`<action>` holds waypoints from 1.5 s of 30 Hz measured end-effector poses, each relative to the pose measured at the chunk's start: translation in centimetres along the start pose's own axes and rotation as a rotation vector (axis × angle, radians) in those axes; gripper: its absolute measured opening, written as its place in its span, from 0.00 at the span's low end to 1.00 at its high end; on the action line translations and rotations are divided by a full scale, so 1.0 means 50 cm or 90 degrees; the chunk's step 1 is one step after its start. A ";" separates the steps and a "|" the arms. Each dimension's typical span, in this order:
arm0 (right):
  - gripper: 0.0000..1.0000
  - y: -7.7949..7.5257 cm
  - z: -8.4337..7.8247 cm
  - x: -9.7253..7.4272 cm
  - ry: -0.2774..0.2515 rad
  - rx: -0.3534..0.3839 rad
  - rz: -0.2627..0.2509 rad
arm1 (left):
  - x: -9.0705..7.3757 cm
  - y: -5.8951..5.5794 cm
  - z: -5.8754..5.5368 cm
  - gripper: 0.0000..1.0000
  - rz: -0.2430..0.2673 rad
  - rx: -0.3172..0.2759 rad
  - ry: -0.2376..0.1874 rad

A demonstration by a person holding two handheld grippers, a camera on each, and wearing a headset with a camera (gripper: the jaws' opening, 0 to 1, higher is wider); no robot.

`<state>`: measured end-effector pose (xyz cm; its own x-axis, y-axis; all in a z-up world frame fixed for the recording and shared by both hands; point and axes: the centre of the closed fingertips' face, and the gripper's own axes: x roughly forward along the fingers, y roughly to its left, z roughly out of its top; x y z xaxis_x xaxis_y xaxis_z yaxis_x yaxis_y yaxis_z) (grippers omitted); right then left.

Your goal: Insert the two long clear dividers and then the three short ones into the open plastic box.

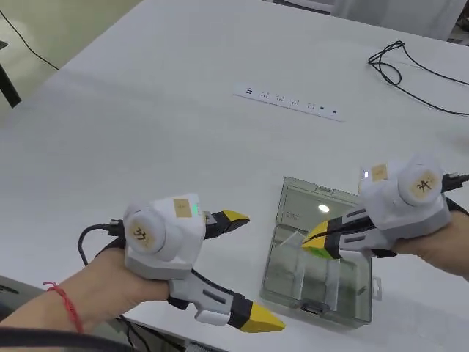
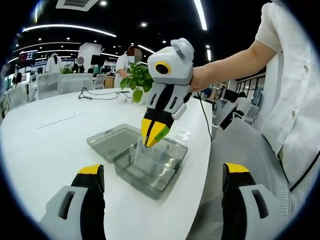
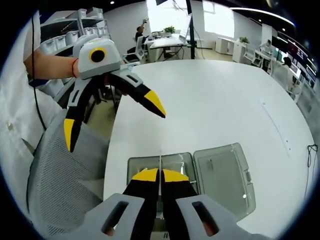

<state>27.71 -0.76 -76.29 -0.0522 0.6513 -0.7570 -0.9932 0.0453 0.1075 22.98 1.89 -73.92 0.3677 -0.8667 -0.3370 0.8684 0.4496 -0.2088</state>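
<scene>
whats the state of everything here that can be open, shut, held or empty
plastic box, open, lid folded back flat behind the base
left gripper, open wide, empty, beside the box
right gripper, shut on a clear divider
clear divider, held upright over the box base, not yet released

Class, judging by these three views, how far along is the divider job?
Done: the plastic box lies open, and some dividers seem to stand inside, though their number is unclear. In hand: the right gripper is shut on a clear divider above the box, while the left gripper hangs open and empty beside it. Left: seating this divider, at least.
</scene>
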 end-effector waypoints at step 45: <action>0.02 0.005 -0.054 0.109 0.129 -0.064 0.004 | 0.007 -0.005 -0.007 1.00 -0.011 -0.004 0.010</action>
<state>26.89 0.75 -82.10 -0.0689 0.4855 -0.8715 -0.9976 -0.0410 0.0560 22.77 1.53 -74.33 0.3479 -0.8706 -0.3479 0.8723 0.4366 -0.2200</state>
